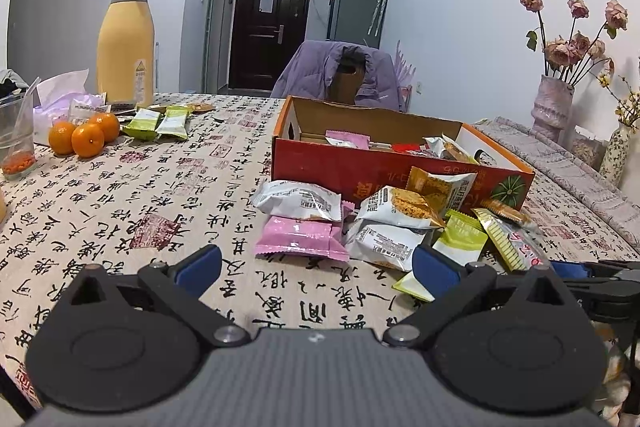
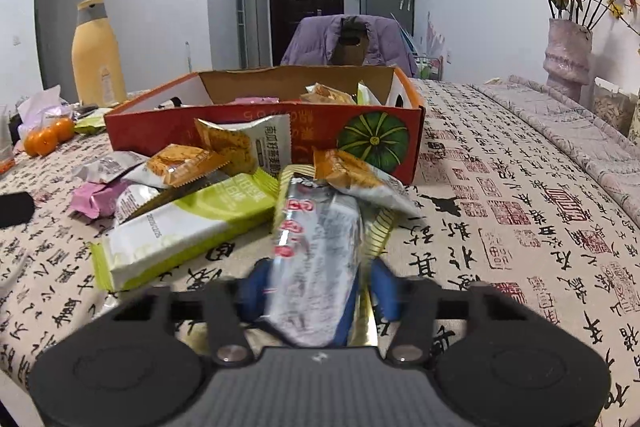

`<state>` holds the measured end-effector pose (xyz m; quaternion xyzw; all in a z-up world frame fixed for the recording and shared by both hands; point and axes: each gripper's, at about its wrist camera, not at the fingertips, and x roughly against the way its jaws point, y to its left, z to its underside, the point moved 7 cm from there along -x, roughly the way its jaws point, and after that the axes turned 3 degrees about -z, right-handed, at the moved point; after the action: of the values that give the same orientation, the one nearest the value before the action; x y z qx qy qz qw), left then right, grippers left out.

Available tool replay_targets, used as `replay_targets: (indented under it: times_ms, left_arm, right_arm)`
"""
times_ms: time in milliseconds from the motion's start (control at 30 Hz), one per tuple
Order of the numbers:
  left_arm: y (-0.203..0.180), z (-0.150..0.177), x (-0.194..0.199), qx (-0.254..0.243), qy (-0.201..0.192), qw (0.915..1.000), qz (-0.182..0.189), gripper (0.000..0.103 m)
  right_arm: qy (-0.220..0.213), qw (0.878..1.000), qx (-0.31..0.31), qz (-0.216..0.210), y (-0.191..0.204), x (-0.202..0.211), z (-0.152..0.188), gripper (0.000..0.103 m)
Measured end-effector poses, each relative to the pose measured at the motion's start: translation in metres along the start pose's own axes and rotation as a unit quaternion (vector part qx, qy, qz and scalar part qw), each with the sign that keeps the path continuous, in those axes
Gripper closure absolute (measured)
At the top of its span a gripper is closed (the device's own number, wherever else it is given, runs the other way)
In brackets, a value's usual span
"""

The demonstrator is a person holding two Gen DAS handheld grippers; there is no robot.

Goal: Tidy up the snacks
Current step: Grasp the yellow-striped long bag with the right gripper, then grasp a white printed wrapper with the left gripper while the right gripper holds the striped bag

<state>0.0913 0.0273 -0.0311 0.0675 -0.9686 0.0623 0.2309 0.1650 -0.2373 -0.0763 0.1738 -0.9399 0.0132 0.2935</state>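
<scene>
So the right gripper (image 2: pixel 316 291) has its blue pads pinched on a silver snack packet (image 2: pixel 316 247), grabbed by the near end, probably because that end sticks out of the pile and the rest is tucked under other wrappers. The pile sits right against the front wall of the red cardboard box (image 2: pixel 360 131), which already has a few packets inside, so that's likely where this one's headed. The left gripper (image 1: pixel 316 263) hangs wide open and empty near the pink packet (image 1: pixel 300 239), likely waiting its turn.

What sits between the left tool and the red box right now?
In the left wrist view, loose snack packets lie between the open left tool and the red box, a pink packet nearest.
</scene>
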Motion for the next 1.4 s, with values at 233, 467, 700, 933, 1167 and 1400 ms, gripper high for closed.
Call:
replay_targets:
  times_ms: [233, 467, 700, 933, 1167, 1400]
  left_arm:
    - [-0.003, 0.001, 0.001, -0.003, 0.002, 1.0, 0.002, 0.0]
    - [-0.01, 0.001, 0.001, -0.005, 0.006, 1.0, 0.004, 0.0]
    - [-0.026, 0.004, 0.003, -0.01, 0.016, 0.9997, 0.013, 0.0]
    - [-0.049, 0.009, 0.007, -0.024, 0.025, 0.9991, 0.026, 0.0]
    - [-0.08, 0.024, 0.005, -0.039, 0.054, 0.9966, 0.049, 0.0]
    - [-0.107, 0.042, 0.001, -0.053, 0.075, 0.9941, 0.059, 0.0]
  right_arm:
    - [-0.044, 0.999, 0.015, -0.016, 0.008, 0.014, -0.011, 0.066]
    - [-0.099, 0.994, 0.04, -0.03, 0.021, 0.043, -0.027, 0.065]
    - [-0.141, 0.989, 0.044, -0.026, 0.014, 0.064, -0.039, 0.065]
    - [-0.123, 0.992, 0.016, -0.017, -0.011, 0.063, -0.025, 0.065]
    - [-0.118, 0.993, 0.001, -0.021, -0.028, 0.068, -0.008, 0.065]
    - [-0.106, 0.994, -0.001, -0.025, -0.038, 0.071, 0.013, 0.065]
